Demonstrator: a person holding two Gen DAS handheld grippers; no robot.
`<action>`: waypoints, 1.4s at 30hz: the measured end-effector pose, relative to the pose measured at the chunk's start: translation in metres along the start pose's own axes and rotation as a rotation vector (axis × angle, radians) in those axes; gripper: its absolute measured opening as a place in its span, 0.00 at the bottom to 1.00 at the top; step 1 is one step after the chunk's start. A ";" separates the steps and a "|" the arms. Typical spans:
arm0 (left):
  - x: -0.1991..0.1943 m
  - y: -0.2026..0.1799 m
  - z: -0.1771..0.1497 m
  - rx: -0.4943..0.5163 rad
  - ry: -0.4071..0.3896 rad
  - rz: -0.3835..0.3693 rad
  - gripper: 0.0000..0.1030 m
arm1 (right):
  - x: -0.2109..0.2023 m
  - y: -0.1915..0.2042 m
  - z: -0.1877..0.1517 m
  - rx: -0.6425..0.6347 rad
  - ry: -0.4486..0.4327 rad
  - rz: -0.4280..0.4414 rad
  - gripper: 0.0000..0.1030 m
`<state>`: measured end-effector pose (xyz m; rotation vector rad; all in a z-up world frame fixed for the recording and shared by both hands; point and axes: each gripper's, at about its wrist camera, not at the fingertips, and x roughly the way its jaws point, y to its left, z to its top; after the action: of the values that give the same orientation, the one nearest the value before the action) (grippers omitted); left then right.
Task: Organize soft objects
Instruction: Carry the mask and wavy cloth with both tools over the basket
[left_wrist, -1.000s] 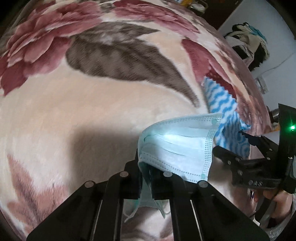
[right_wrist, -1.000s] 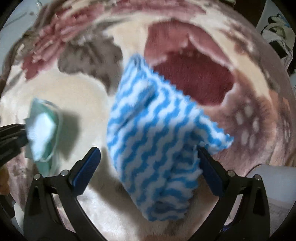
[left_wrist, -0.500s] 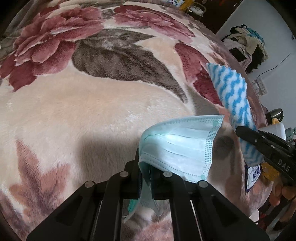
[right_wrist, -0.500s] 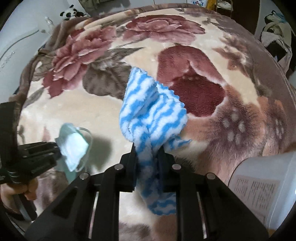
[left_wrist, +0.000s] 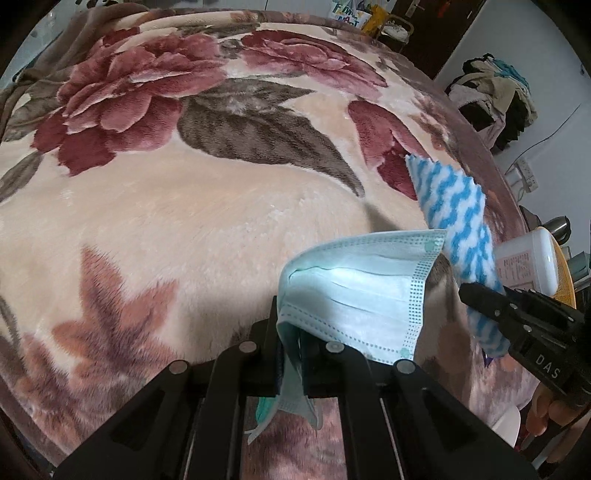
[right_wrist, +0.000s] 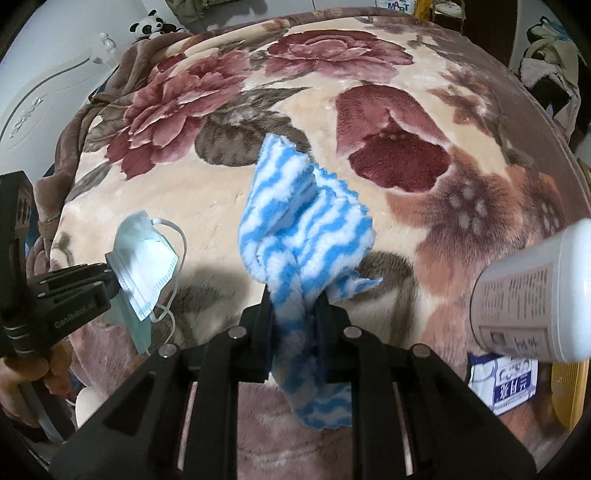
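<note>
My left gripper is shut on a pale green face mask, which hangs above the floral blanket. The mask's ear loops dangle free in the right wrist view, where the mask sticks out of the left gripper at the left edge. My right gripper is shut on a blue-and-white wavy-striped cloth, lifted off the blanket. The cloth and right gripper also show at the right in the left wrist view.
A white bottle with printed label lies at the blanket's right edge, above a blue-and-white packet. A hand holds the left gripper's handle. Piled clothes sit beyond the bed at the right; a panda toy rests near the headboard.
The right gripper closed on the striped cloth and lifted it from the blanket. Both grippers rose, and the blanket now looks farther away. The mask stays clamped in the left gripper.
</note>
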<state>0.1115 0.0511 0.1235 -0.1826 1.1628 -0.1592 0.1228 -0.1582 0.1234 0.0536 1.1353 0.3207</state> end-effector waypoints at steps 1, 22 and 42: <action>-0.003 0.000 -0.002 -0.001 0.000 0.005 0.05 | -0.002 0.001 -0.001 -0.001 -0.001 0.000 0.18; -0.044 -0.019 -0.009 0.021 -0.033 0.037 0.05 | -0.053 0.012 -0.007 -0.015 -0.087 0.002 0.18; -0.061 -0.079 0.032 0.080 -0.069 0.023 0.05 | -0.091 -0.033 0.008 0.040 -0.146 -0.034 0.18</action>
<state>0.1151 -0.0103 0.2076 -0.1032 1.0874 -0.1779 0.1024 -0.2139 0.2002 0.0913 0.9968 0.2595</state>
